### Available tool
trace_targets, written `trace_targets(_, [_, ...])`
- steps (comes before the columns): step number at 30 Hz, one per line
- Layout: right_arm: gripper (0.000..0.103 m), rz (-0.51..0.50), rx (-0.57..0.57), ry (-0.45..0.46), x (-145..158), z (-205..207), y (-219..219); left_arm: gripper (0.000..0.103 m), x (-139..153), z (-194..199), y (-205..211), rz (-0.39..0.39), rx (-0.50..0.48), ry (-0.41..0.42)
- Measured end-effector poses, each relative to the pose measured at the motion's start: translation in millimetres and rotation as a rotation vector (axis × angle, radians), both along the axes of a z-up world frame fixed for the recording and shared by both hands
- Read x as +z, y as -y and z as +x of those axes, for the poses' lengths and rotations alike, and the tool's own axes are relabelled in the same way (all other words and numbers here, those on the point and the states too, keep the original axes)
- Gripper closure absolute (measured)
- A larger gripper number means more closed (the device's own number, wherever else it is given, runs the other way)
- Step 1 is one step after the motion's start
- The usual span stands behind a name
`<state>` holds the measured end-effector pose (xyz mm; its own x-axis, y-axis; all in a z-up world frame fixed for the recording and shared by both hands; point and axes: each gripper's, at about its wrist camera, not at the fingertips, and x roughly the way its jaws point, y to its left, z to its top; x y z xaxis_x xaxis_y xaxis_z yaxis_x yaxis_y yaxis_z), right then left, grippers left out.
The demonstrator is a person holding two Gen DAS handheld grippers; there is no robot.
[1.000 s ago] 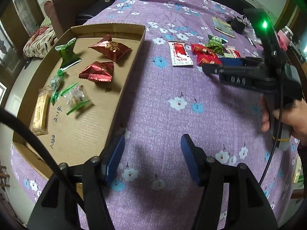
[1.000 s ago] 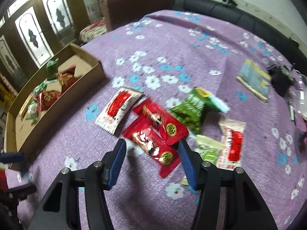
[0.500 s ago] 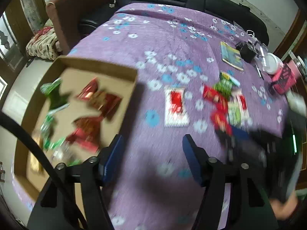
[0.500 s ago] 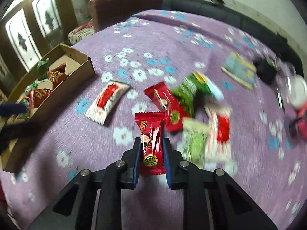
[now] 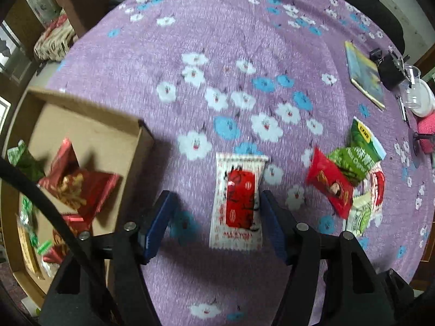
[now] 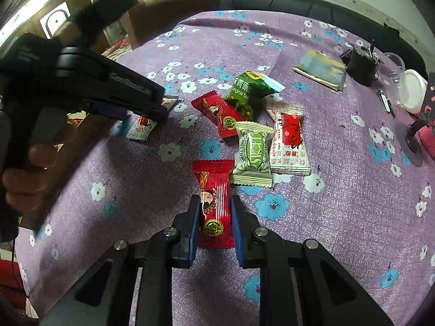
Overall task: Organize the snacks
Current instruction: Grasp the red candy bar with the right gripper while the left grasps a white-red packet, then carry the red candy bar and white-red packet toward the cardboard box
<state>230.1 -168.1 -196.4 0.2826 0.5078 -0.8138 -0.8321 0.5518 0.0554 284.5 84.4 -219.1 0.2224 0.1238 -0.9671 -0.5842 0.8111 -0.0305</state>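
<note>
My right gripper (image 6: 212, 217) is shut on a red snack packet (image 6: 213, 201) and holds it above the purple flowered cloth. My left gripper (image 5: 216, 217) is open over a white-and-red packet (image 5: 239, 203) that lies between its fingers, close to the right one. That packet also shows under the left gripper in the right wrist view (image 6: 141, 129). A pile of packets lies beyond: a red one (image 6: 217, 116), a green bag (image 6: 248, 91), a pale green one (image 6: 252, 154), a white-and-red one (image 6: 289, 135). A cardboard tray (image 5: 89, 127) at the left holds several snacks.
A booklet (image 6: 320, 69), a black device (image 6: 361, 63), a clear cup with a white lid (image 6: 407, 89) and a pink item (image 6: 428, 135) sit at the far right. A black sofa (image 6: 299, 2) borders the far edge.
The right gripper closed on the red packet and lifted it toward me. The left gripper swung from the tray to over the white-and-red packet.
</note>
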Motion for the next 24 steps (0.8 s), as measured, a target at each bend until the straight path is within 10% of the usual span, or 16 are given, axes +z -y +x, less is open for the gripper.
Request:
trace_targets(5, [0.082,0.003,-0.003,-0.004,-1,1,0,0.041,-1,4,0,0.007,-0.013,0.013])
trace_targets(9, [0.083,-0.011,-0.014,0.027,-1,-1,-3,0.071,2,5,4,0.026,-0.051,0.01])
trace_targets(24, [0.083,-0.026,-0.074,0.01,-7,-43,22,0.076,3,-76,48,-0.006,-0.169,0.027])
